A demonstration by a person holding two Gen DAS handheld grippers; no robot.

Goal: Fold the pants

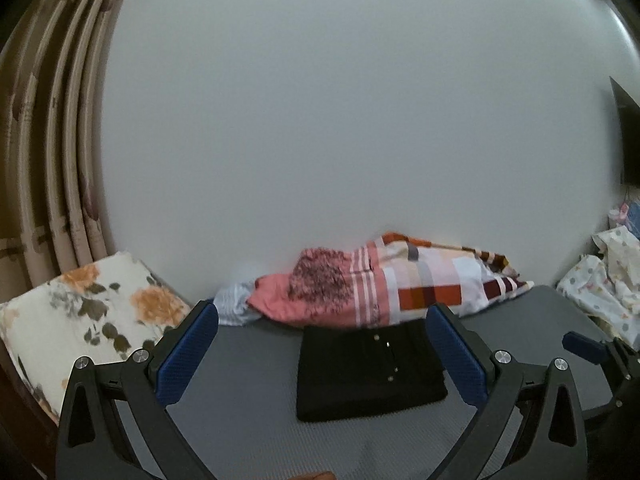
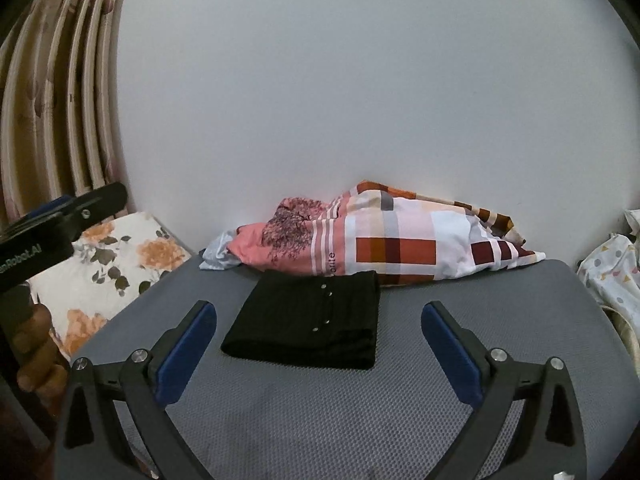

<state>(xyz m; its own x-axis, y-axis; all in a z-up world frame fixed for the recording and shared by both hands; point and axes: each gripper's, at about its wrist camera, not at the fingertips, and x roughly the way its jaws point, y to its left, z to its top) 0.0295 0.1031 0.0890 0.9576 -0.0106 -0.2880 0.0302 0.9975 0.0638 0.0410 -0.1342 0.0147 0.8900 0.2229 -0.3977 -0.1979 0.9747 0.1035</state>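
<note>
On the grey mesh-textured desk (image 2: 500, 300), a folded black pair of pants (image 2: 308, 316) with small metal snaps is lying flat as a compact rectangle, its far edge touching a crumpled pink, orange and white checked cloth (image 2: 384, 236) that is resting against the pale wall (image 2: 360, 80). Beyond the pants' left side, a cream cushion with an orange flower print (image 2: 120, 264) is sitting at the desk's edge. Nearer the camera than the pants, the right hand-held gripper (image 2: 318, 328) is hovering with its blue-padded fingers (image 2: 184, 352) spread wide, nothing between them and no pad touching the fabric. From the other camera, the left hand-held gripper (image 1: 322, 340) is likewise standing wide apart and empty, framing the pants beyond its tips without contact. Left of the pants, a person's hand (image 2: 36, 352) is gripping that left tool's handle.
</note>
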